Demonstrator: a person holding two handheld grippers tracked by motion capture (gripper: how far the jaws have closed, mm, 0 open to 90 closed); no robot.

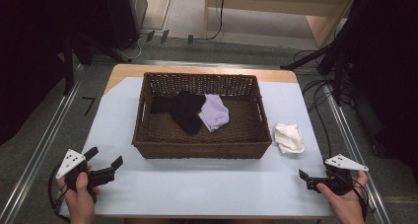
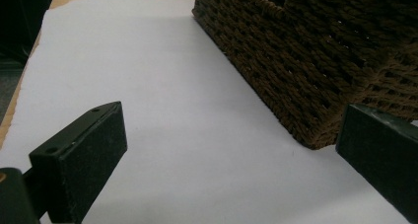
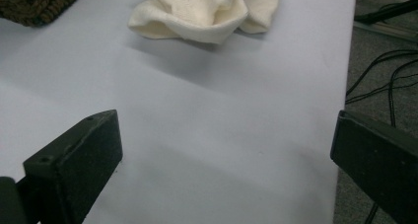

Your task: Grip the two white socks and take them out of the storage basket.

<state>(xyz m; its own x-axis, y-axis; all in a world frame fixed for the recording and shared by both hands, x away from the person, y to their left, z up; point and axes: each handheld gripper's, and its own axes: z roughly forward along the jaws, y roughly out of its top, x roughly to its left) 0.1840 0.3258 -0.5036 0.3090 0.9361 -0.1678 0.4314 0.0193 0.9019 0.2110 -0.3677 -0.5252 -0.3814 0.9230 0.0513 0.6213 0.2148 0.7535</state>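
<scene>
Left gripper (image 1: 104, 161) is held low over the near left corner of the table, in the person's left hand (image 1: 79, 197); jaws spread wide, nothing between them, pointing toward the basket's near left corner. In the left gripper view the basket's woven corner sits just ahead of the right-hand jaw, apart from it, with bare sheet between the jaws.

Right gripper (image 1: 306, 177) is held over the near right corner in the right hand (image 1: 345, 202); jaws likewise wide apart and empty, pointing leftward and slightly away across the sheet. In the right gripper view the cream cloth (image 3: 207, 12) lies ahead of the jaws and well apart from them.

A pale lavender sheet (image 1: 197, 184) covers the wooden table top (image 1: 197, 68).

The cream cloth, crumpled, lies on the sheet just beside the basket's right wall, near its front right corner; its long axis runs roughly near to far.

The brown wicker basket (image 1: 202, 149) stands mid-table, long axis left to right. Inside, a black garment (image 1: 185, 110) lies left of centre, sprawled on a diagonal from far left to near right. A lilac garment (image 1: 215, 111) touches its right side, toward the far wall.

Beyond the table: grey floor, cables (image 1: 325, 93) at right
</scene>
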